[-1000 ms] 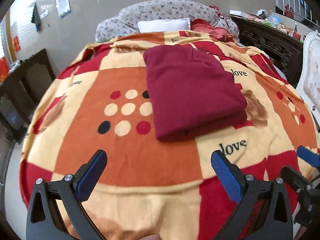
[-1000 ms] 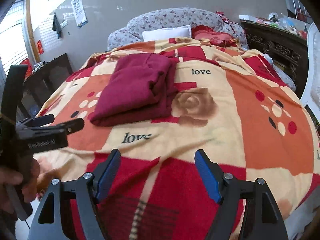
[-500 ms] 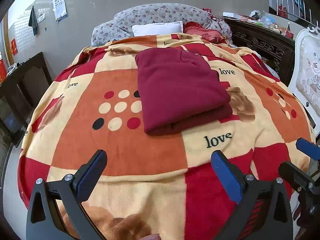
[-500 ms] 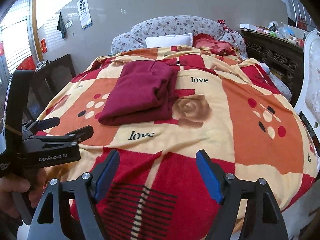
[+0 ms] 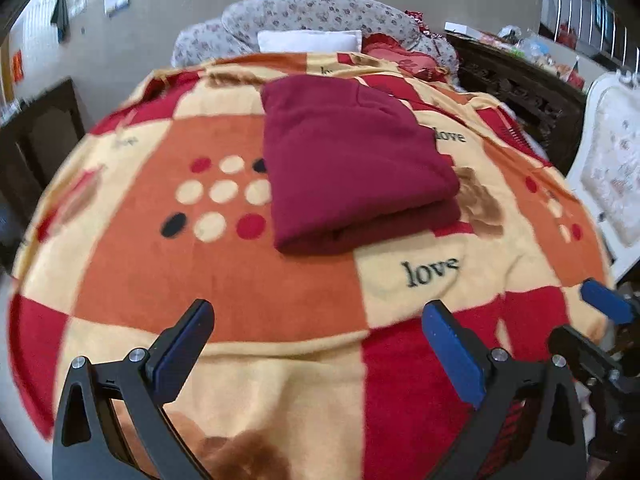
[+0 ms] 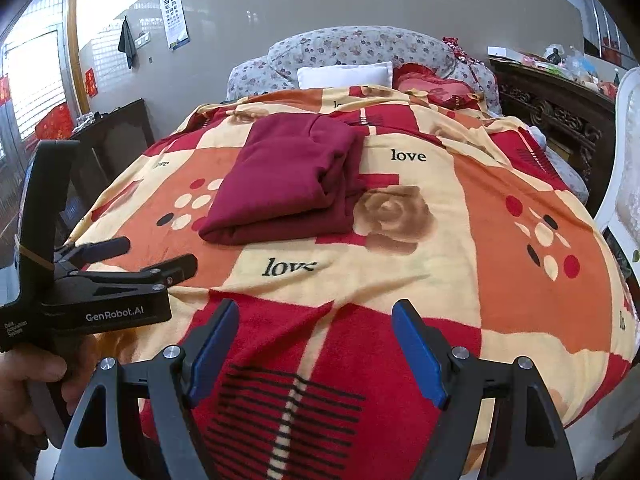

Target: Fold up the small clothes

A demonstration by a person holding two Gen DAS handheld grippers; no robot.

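A dark red garment (image 5: 352, 164) lies folded into a thick rectangle on the patterned blanket (image 5: 224, 280) in the middle of the bed; it also shows in the right wrist view (image 6: 288, 180). My left gripper (image 5: 316, 344) is open and empty, held back over the near end of the bed, well short of the garment. It shows from the side in the right wrist view (image 6: 152, 258). My right gripper (image 6: 316, 344) is open and empty over the blanket's near edge, to the right of the left one. One of its blue fingertips (image 5: 606, 306) shows in the left wrist view.
Floral pillows (image 6: 360, 48) and a white pillow (image 6: 344, 74) lie at the head of the bed. A dark carved cabinet (image 6: 552, 112) with clutter stands on the right, a white chair (image 5: 612, 176) beside it. Dark furniture (image 6: 116, 132) stands on the left.
Both grippers have drawn back from the folded garment toward the foot of the bed. The garment has not moved. Both stay open.
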